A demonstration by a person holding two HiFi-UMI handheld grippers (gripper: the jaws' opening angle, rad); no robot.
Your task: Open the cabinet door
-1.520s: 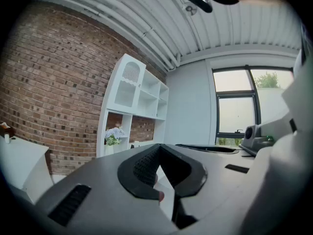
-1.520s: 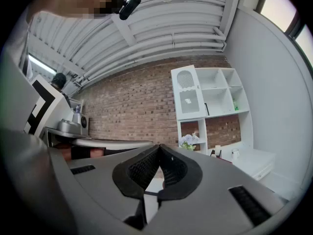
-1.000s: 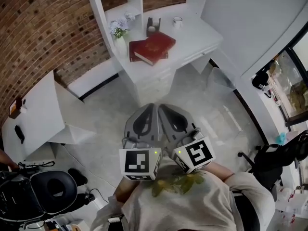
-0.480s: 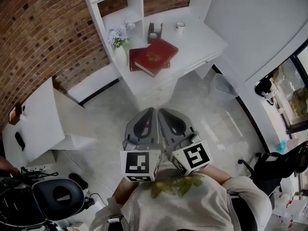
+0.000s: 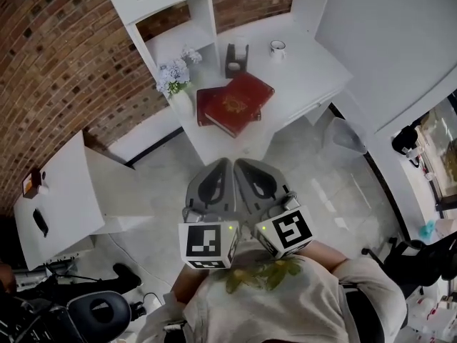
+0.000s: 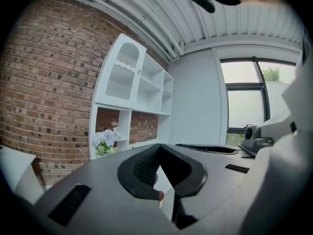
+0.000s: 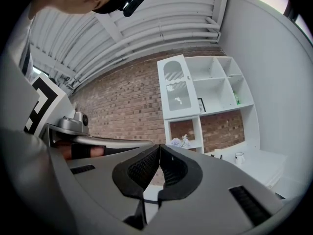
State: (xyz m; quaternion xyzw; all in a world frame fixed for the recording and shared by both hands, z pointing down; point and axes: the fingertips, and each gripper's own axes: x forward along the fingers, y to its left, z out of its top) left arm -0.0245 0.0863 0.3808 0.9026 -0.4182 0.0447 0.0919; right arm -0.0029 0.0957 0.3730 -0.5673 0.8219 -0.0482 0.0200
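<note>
One cabinet door (image 6: 124, 77), white with a slatted arch, looks shut on the upper left bay of the shelf unit (image 6: 151, 97). It's well ahead of you and nothing's touching it. On the counter (image 5: 307, 70) below you've got two red books (image 5: 235, 104) stacked, one vase of flowers (image 5: 175, 77), one mug (image 5: 277, 48) and one dark holder (image 5: 236, 57). Your left tool (image 5: 226, 166) and right tool (image 5: 244, 165) sit side by side, each with its jaws pressed together on nothing. Compared with a second ago, the counter's slid closer to both tools.
</note>
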